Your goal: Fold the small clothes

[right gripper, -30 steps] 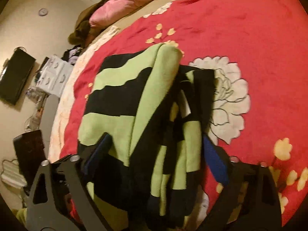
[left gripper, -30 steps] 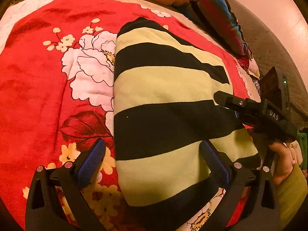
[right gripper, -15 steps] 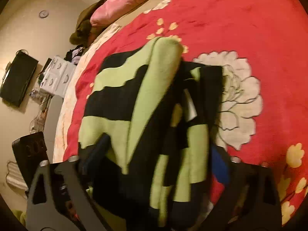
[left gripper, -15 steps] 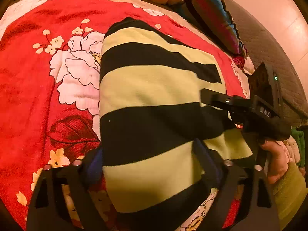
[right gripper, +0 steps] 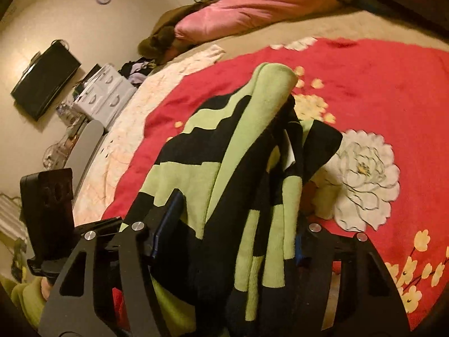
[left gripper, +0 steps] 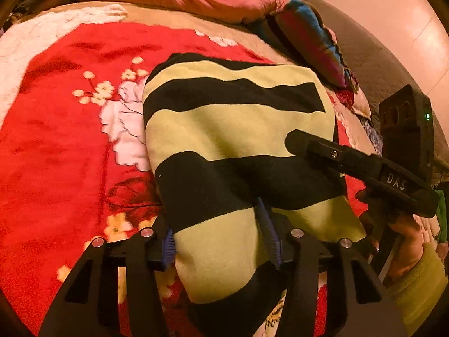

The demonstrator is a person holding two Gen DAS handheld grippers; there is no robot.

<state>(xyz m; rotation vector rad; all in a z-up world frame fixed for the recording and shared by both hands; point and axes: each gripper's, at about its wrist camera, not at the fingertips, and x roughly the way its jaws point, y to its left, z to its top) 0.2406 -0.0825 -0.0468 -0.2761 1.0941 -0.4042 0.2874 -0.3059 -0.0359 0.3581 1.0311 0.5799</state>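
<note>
my left gripper (left gripper: 221,241) and right gripper (right gripper: 227,230) just closed, clenching green-and-black striped knit sweater (left gripper: 238,140) | red floral fleece blanket (left gripper: 56,154) open leftward | right view alone shows wall television (right gripper: 45,80)

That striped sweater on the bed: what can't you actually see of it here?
- Left wrist view: the striped sweater's near hem, cut off by the bottom edge behind the left hand-held gripper.
- Right wrist view: its inner layers, buried in folds; the white tag's print, too small.
- Both views: its sleeves, tucked away.
</note>
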